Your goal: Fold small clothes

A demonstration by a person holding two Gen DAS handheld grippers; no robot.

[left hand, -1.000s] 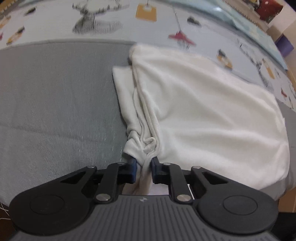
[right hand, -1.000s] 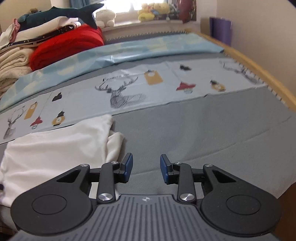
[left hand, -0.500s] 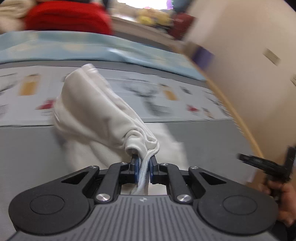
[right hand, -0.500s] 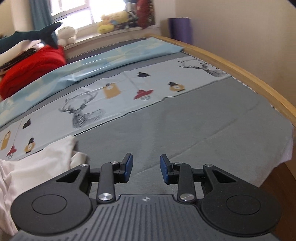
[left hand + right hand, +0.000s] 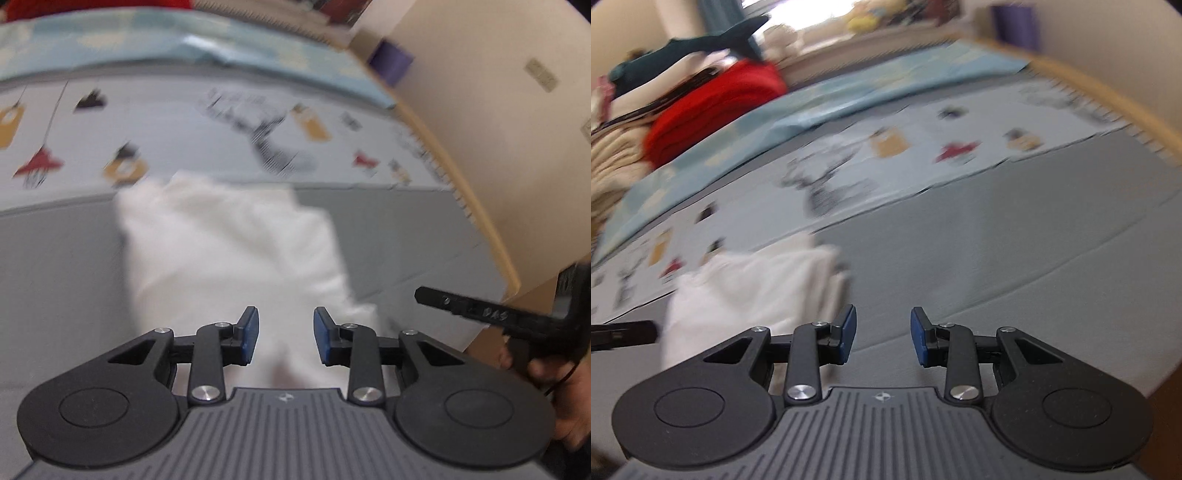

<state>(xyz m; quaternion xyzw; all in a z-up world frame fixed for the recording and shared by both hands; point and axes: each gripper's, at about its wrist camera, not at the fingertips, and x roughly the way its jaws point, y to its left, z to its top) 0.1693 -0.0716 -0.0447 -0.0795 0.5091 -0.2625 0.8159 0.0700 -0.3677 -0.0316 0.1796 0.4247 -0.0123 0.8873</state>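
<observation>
A white garment [image 5: 229,254] lies folded over on the grey bed cover, blurred by motion. My left gripper [image 5: 284,338] is open and empty just above its near edge. In the right wrist view the same garment [image 5: 750,291] lies to the left of my right gripper [image 5: 882,334], which is open and empty over bare grey cover. The right gripper's body [image 5: 495,317], held in a hand, shows at the right of the left wrist view.
A patterned light blue sheet [image 5: 886,155] with deer prints lies beyond the garment. A red blanket [image 5: 713,107] and stacked linens sit at the far left. The wooden bed edge [image 5: 1108,99] curves along the right, with a wall [image 5: 498,129] behind it.
My left gripper carried the gathered garment edge up and over, then opened and let it go; the garment now lies folded. My right gripper stayed open and shifted slightly.
</observation>
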